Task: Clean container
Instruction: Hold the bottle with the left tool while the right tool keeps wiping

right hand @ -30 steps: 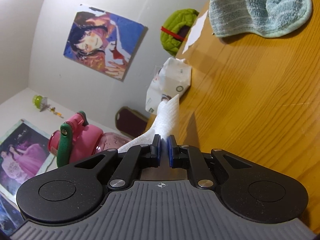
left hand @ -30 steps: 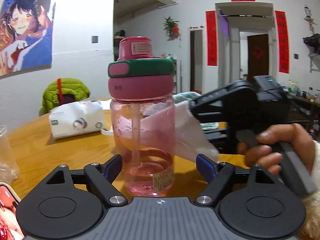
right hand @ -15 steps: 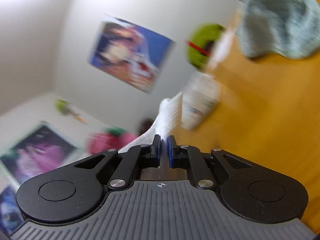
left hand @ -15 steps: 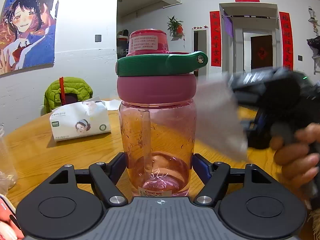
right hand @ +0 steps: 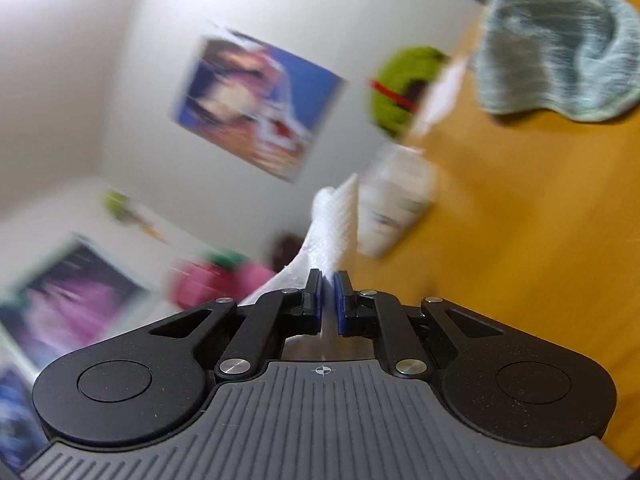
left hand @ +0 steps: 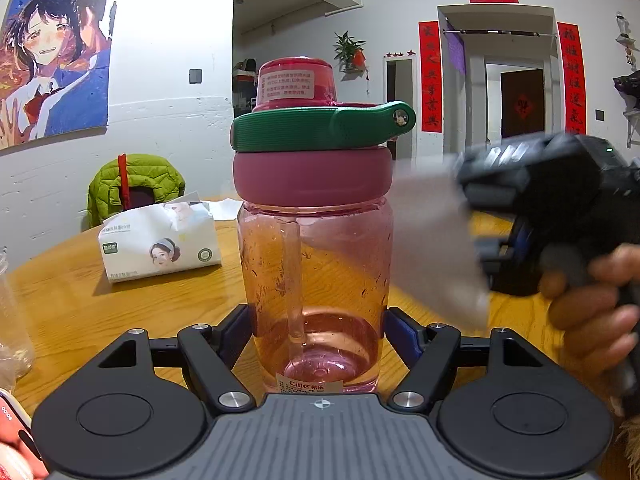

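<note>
On the wooden worktop (left hand: 72,300), the bottle (left hand: 314,248) now sits clamped between the left gripper's (left hand: 318,330) jaws, closer than before. The right gripper (right hand: 328,300), jaws pinching a tissue (right hand: 332,224), has swung off its right side, so wiping has paused.

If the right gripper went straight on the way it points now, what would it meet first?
Probably the tissue pack. The right gripper, shut on a paper towel, points over the wooden table toward that pack. The pink bottle sits off to the left of that line. Motion blur leaves depth uncertain.
</note>
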